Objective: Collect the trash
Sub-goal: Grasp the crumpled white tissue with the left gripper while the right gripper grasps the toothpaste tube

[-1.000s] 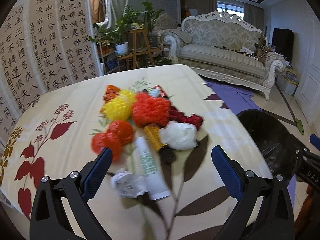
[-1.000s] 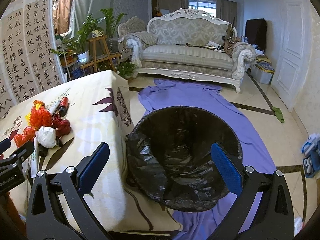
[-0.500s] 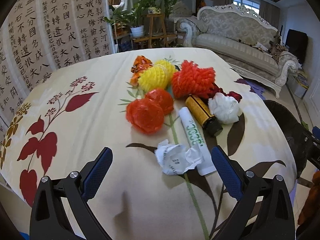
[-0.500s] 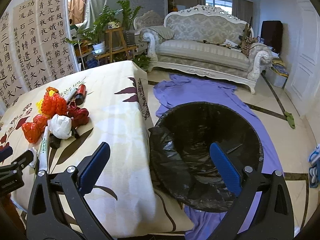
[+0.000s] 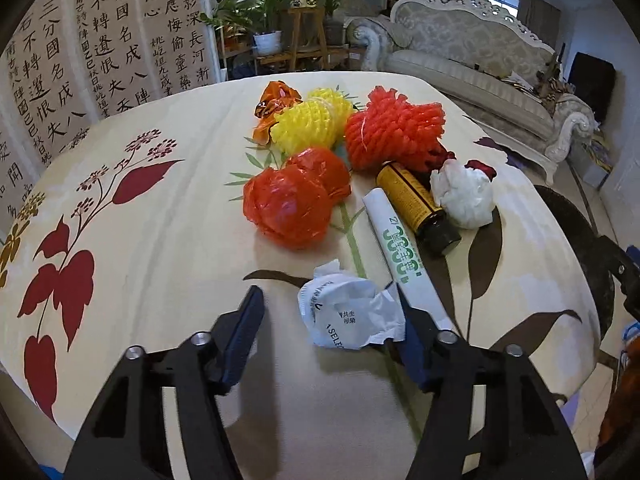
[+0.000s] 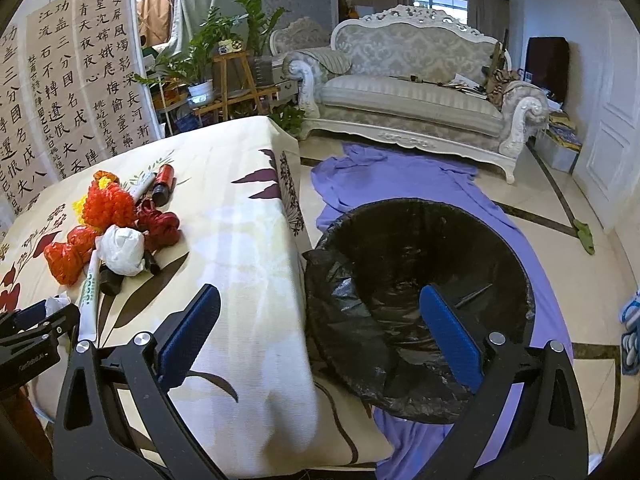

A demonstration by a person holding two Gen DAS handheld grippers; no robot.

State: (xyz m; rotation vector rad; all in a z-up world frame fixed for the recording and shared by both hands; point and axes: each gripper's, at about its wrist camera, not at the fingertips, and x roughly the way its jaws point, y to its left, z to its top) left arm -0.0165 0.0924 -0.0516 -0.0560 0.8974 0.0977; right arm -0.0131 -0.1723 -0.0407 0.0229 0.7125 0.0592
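Left gripper (image 5: 328,312) has just been closing around crumpled paper (image 5: 350,316) (one pad touching); right gripper (image 6: 320,320) wide over black-lined bin (image 6: 420,280).

Cream tablecloth (image 5: 168,240) with red leaf print.

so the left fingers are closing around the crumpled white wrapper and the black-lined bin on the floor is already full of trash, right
Not quite. The right wrist view shows the black-lined bin on the floor looking empty: only its liner shows inside. The rest holds: the left gripper has just been closing, its fingers either side of the crumpled white wrapper.
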